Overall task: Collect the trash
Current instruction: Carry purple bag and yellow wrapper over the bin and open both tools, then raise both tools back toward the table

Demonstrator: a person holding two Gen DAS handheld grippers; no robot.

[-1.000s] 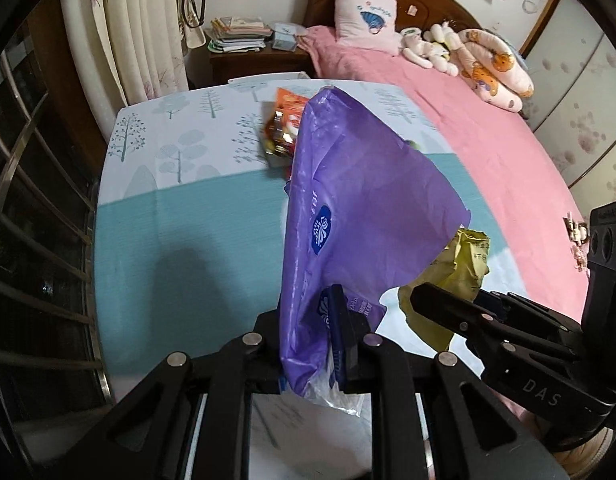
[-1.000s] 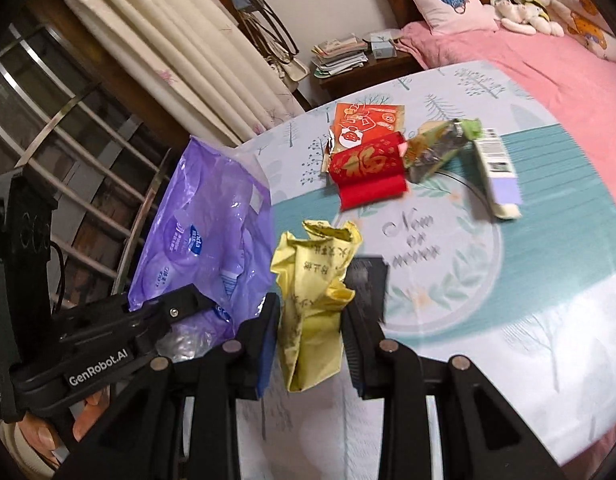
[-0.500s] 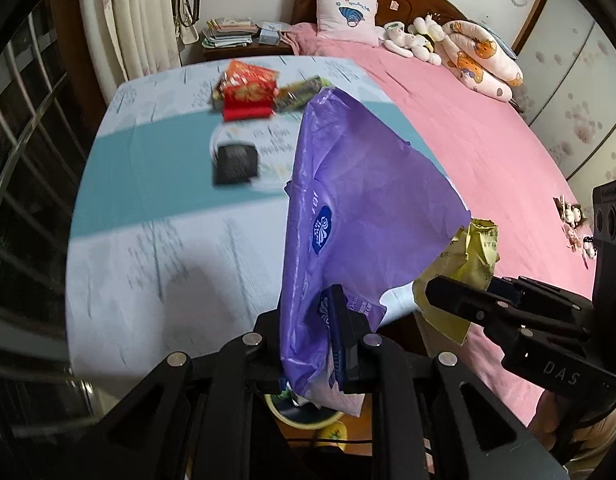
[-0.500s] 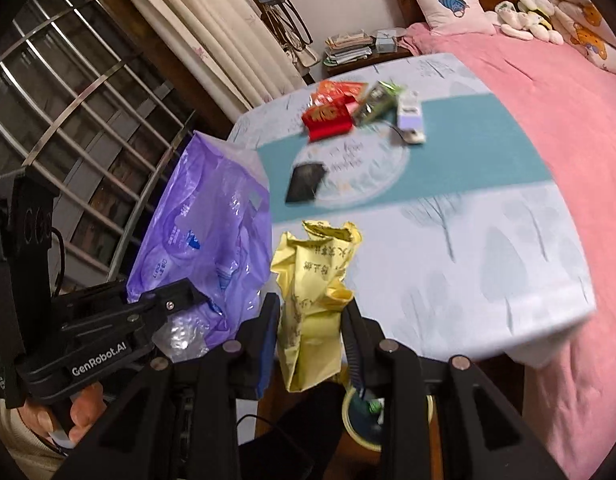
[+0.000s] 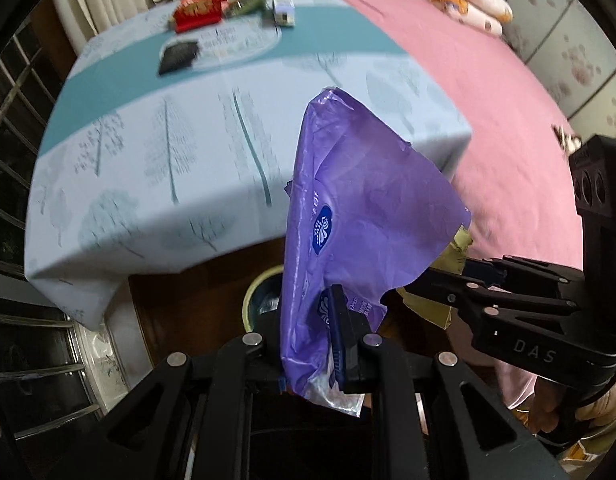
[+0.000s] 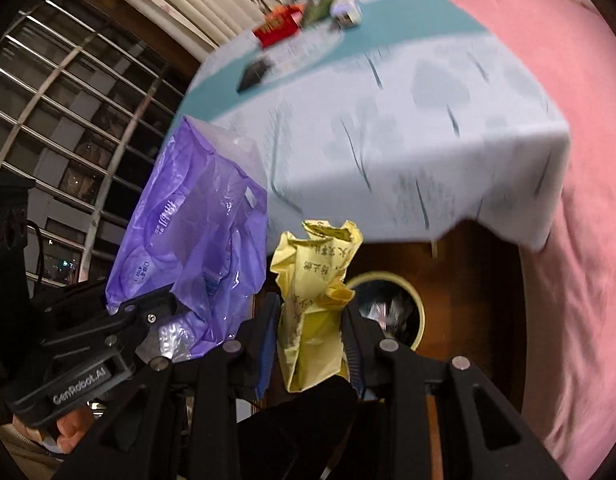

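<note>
The left gripper is pinching a crumpled purple plastic bag that is standing up between its jaws. Just beside it, the right gripper is clamping a crumpled yellow wrapper. Below both, a round bin with a pale rim is sitting on the dark wooden floor. Farther off, a table under a pale blue cloth is carrying a red packet, a dark flat item and other litter, beside a pink bed.
</note>
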